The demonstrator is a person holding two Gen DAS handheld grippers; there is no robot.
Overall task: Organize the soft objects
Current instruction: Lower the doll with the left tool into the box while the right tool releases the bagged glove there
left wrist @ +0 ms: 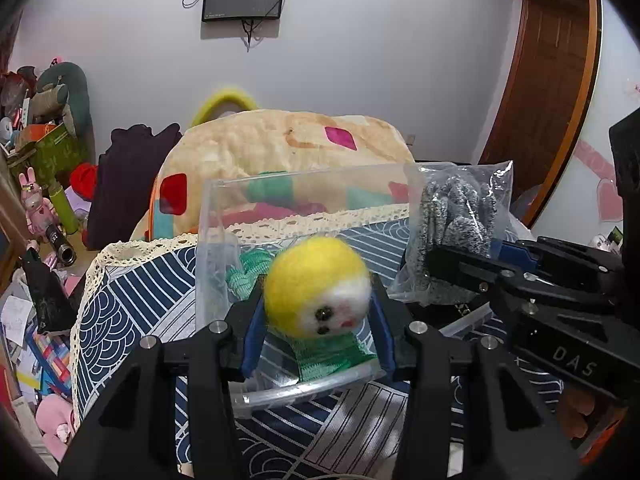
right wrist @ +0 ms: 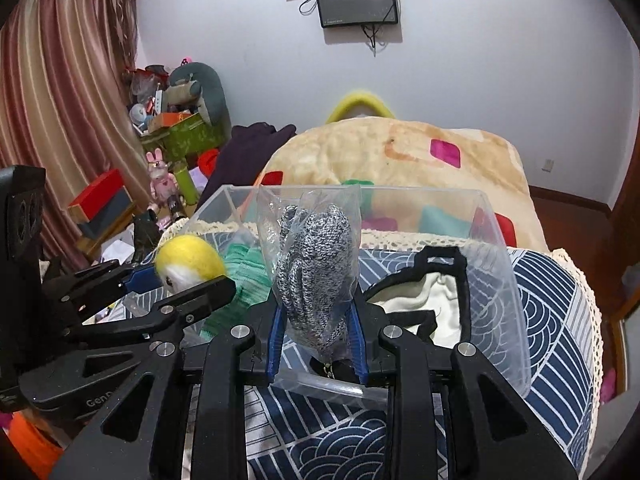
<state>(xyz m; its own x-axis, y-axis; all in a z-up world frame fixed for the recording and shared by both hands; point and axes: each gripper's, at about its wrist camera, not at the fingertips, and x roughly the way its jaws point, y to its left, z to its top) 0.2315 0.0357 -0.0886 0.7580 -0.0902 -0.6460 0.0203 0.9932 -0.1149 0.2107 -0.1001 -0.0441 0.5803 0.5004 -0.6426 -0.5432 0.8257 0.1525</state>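
Navy wave-patterned cloth with a lace edge [left wrist: 132,292] covers the surface beneath a clear plastic storage box [left wrist: 224,216], seen from the left wrist. At the box's near wall the left gripper [left wrist: 318,330] has its 2 blue-padded fingers [left wrist: 252,336] clamped on a felt doll with a yellow woolly head and green knitted body [left wrist: 316,280]. To the right, the right gripper [left wrist: 460,270] holds a clear plastic bag of grey knitted gloves [left wrist: 456,216].

From the right wrist, the right gripper [right wrist: 318,340] shows its fingers [right wrist: 276,340] pressed against the glove bag [right wrist: 316,264], upright over the box [right wrist: 496,248]. Left of it, the left gripper [right wrist: 180,284] carries the doll [right wrist: 190,260]. Inside the box on the right lies a cream fabric item with black straps [right wrist: 428,296].
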